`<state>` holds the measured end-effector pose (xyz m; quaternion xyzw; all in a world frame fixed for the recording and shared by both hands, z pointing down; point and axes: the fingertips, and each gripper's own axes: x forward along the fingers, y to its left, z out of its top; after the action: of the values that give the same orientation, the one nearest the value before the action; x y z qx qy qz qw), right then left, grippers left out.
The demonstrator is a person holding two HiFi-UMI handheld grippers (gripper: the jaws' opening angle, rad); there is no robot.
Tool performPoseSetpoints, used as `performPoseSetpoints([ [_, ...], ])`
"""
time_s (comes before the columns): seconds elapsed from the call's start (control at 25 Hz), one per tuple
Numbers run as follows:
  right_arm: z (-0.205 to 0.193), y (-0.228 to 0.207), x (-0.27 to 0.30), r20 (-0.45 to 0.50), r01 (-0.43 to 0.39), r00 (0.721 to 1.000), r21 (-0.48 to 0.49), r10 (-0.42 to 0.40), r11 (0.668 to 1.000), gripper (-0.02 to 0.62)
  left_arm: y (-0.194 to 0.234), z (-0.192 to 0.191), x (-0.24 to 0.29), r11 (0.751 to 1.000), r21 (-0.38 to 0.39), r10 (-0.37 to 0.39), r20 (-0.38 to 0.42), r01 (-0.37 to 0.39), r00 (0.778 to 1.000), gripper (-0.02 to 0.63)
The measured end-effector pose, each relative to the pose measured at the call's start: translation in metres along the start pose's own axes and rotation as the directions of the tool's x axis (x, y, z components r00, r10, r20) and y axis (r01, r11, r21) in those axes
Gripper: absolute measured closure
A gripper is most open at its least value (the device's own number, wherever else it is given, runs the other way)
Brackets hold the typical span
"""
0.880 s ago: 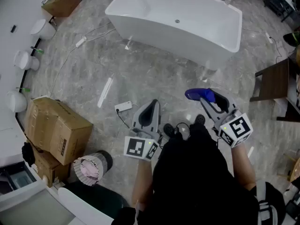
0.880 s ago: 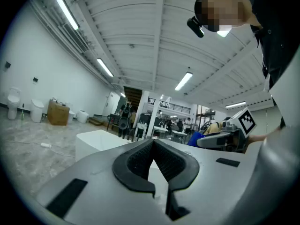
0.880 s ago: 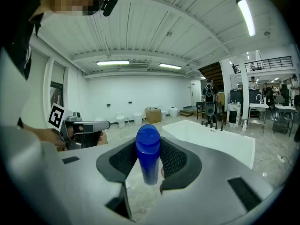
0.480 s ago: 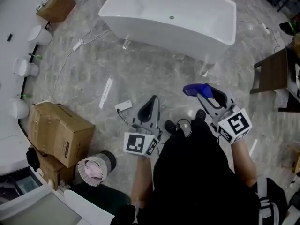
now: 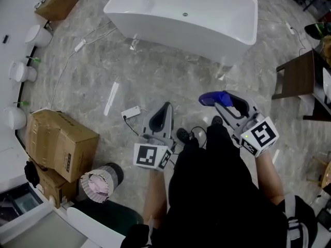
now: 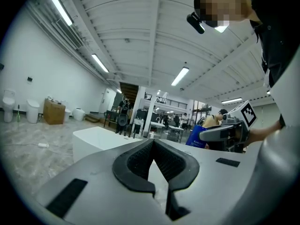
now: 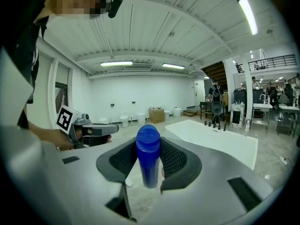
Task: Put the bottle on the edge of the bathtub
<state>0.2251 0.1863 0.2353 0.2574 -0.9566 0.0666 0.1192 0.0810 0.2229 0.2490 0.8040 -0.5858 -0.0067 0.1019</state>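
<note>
Nearest the person, at about seven o'clock in the head view, the left gripper (image 5: 165, 107) is pointing forward. Only the left gripper view (image 6: 153, 142) is showing that its black ribbed pads are meeting at the tips with nothing between them. At about four o'clock the right gripper (image 5: 221, 100) is carrying the bottle (image 5: 211, 98), which from above is showing only as a blue rounded end poking past the grey jaws. The right gripper view (image 7: 149, 146) is making the grip plain: the textured pads are pressing on both sides of the smooth, glossy blue plastic bottle (image 7: 148, 158), which is standing upright with its domed cap above the jaws. The bottle is hanging over the grey veined marble floor (image 5: 170, 71), well apart from the bathtub. On the floor at nine o'clock, stacked cardboard boxes (image 5: 62, 143) are sitting near a round bin (image 5: 98, 185) with a pink liner. Farthest, at twelve o'clock, the white glossy bathtub (image 5: 170, 32) is standing with a smooth curved wall. The right gripper view is also showing dark taps (image 7: 214, 122) along the bathtub's (image 7: 220, 139) far rim.
</note>
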Motion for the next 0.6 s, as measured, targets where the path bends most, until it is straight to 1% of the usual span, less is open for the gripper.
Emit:
performPoseSetpoints([
  [0.16, -0.006, -0.010, 0.003, -0.016, 0.010, 1.000, 0.016, -0.009, 1.000, 0.449, -0.001, -0.008, 0.007, 1.000, -0.008, 0.001, -0.024, -0.001, 1.000, 0.595],
  [0.32, -0.010, -0.029, 0.004, -0.019, -0.014, 1.000, 0.034, 0.015, 0.999, 0.449, -0.005, -0.017, 0.021, 1.000, -0.017, 0.022, -0.048, -0.023, 0.999, 0.595],
  [0.44, -0.009, -0.053, 0.004, -0.013, -0.048, 0.999, 0.047, 0.049, 0.998, 0.449, -0.011, -0.020, 0.042, 0.999, -0.020, 0.046, -0.067, -0.047, 0.997, 0.595],
  [0.6, -0.004, -0.095, 0.008, -0.010, -0.081, 0.997, 0.037, 0.082, 0.996, 0.449, -0.024, -0.014, 0.076, 0.997, -0.010, 0.079, -0.074, -0.080, 0.994, 0.595],
])
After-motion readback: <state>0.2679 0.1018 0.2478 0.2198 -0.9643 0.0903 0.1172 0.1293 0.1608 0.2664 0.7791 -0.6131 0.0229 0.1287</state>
